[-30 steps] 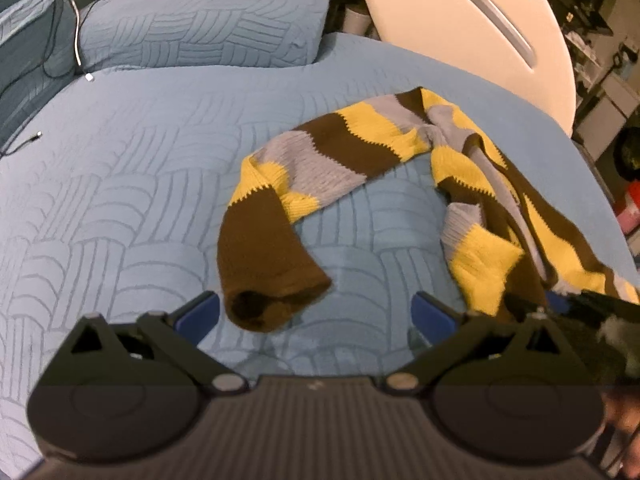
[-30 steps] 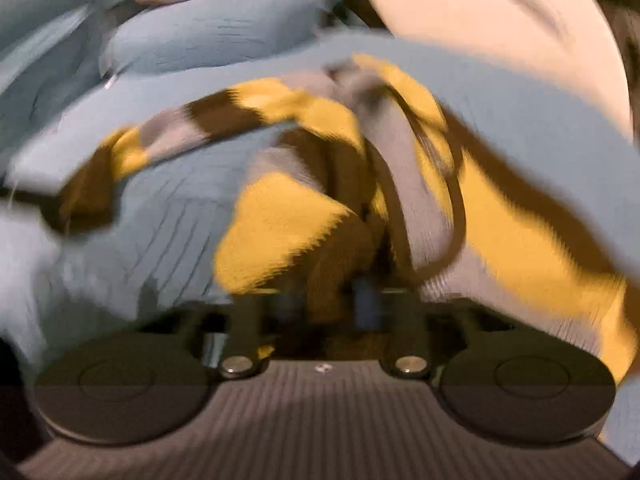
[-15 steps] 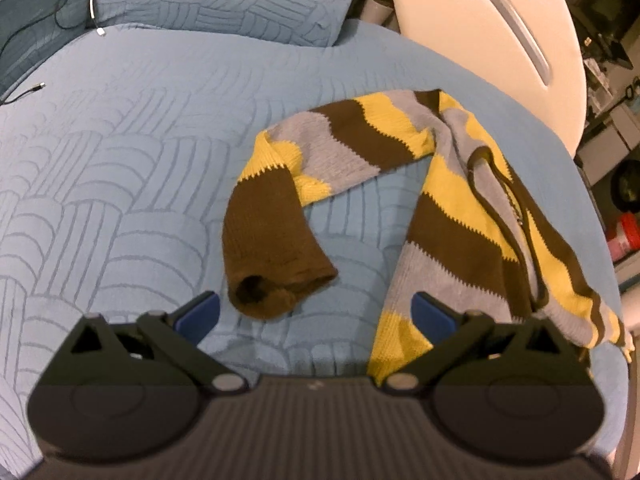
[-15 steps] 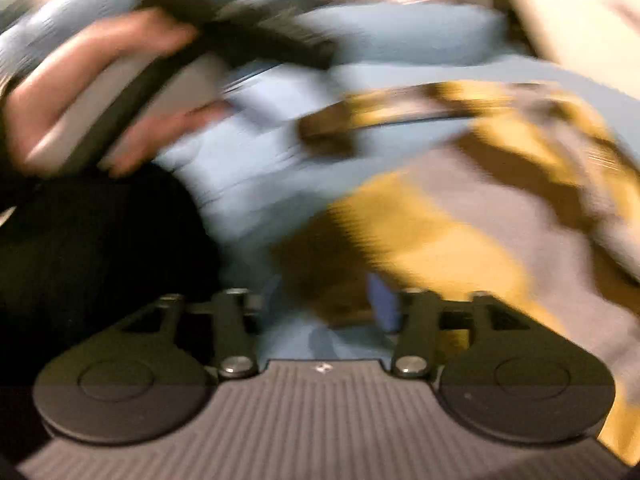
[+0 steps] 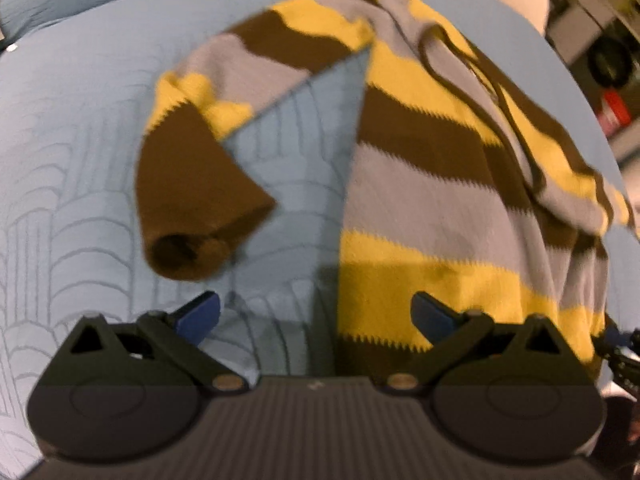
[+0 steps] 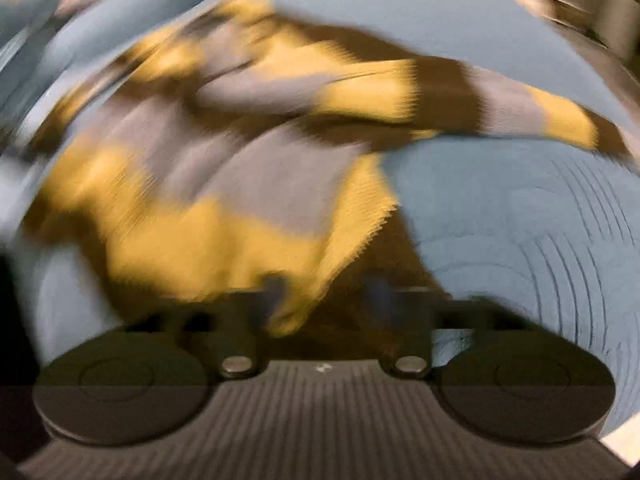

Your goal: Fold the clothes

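a brown, yellow and grey striped knitted sweater (image 5: 432, 168) lies spread on a pale blue quilted bed cover (image 5: 80, 152), one sleeve bent over to the left and ending in a brown cuff (image 5: 188, 252), the body running down the right side to the near hem.

the left tool (image 5: 316, 316) hovers low over the near hem with its blue-tipped fingers (image 5: 200, 314) spread wide and nothing between them; one finger sits over bare bed cover, the other over the yellow band of the hem.

to the right, the right tool (image 6: 324, 292) shows only through heavy motion blur. yellow and brown knit bunches right at its fingers, but whether it is clenched on the fabric or released cannot be told.

the risk, as judged from here: a fast pull on the right could drag the whole sweater askew or bunch the body, spoiling a straight fold line. the left tool, straddling the hem edge, could close on a single layer or pinch the bed cover along with the knit. the crooked left sleeve would fold in unevenly if not straightened.

no containers are in view.
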`<state>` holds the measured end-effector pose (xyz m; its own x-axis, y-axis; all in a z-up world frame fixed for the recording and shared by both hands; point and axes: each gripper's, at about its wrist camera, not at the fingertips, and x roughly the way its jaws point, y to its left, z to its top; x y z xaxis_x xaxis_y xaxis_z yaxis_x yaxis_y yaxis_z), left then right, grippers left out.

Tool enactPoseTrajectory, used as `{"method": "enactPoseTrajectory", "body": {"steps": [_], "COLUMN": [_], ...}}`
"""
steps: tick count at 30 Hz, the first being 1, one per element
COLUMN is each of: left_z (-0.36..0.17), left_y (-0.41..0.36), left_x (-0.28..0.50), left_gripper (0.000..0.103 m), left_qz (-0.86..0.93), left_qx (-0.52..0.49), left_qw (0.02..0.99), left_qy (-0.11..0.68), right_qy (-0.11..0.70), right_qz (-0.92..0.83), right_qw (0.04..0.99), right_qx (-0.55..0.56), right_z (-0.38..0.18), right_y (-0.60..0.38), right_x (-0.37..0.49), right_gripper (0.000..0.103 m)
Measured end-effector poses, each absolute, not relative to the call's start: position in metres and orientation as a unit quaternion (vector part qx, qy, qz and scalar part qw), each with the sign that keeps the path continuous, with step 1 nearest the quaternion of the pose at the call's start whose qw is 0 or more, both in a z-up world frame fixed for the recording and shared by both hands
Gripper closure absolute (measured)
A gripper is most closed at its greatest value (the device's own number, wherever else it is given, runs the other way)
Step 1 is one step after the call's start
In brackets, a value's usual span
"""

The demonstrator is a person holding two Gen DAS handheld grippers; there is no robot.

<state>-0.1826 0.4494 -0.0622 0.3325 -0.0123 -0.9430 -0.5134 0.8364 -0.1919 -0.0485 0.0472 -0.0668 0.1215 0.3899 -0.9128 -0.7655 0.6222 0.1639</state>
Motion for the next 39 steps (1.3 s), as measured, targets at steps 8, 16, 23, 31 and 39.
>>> {"method": "enactPoseTrajectory", "body": {"steps": [8, 16, 23, 31, 39], "left_z": [-0.082, -0.089, -0.091, -0.091, -0.077], "left_y": [0.421, 0.41, 0.412, 0.418, 0.442], "left_x": [-0.159, -0.154, -0.157, -0.162, -0.181], "left_gripper": [0.001, 0.0, 0.0, 0.0, 0.004], "left_qz": [0.113, 0.105, 0.101, 0.101, 0.126], "left_qx": [-0.162, -0.124, -0.124, -0.132, -0.187], "left_qw": [0.755, 0.747, 0.749, 0.751, 0.771], "left_qy": [0.625, 0.644, 0.643, 0.638, 0.595], "right_qy": [0.358, 0.24, 0.306, 0.226, 0.309], "right_qz": [0.288, 0.432, 0.358, 0.043, 0.341], "right_qw": [0.847, 0.748, 0.803, 0.904, 0.876], "right_qx": [-0.268, -0.444, -0.364, -0.361, -0.145], "right_z": [0.0, -0.073, -0.055, -0.032, -0.047], "right_y": [0.045, 0.195, 0.217, 0.188, 0.12], "right_x": [-0.036, -0.034, 0.106, 0.224, 0.01], "right_gripper": [0.052, 0.037, 0.093, 0.027, 0.024]}}
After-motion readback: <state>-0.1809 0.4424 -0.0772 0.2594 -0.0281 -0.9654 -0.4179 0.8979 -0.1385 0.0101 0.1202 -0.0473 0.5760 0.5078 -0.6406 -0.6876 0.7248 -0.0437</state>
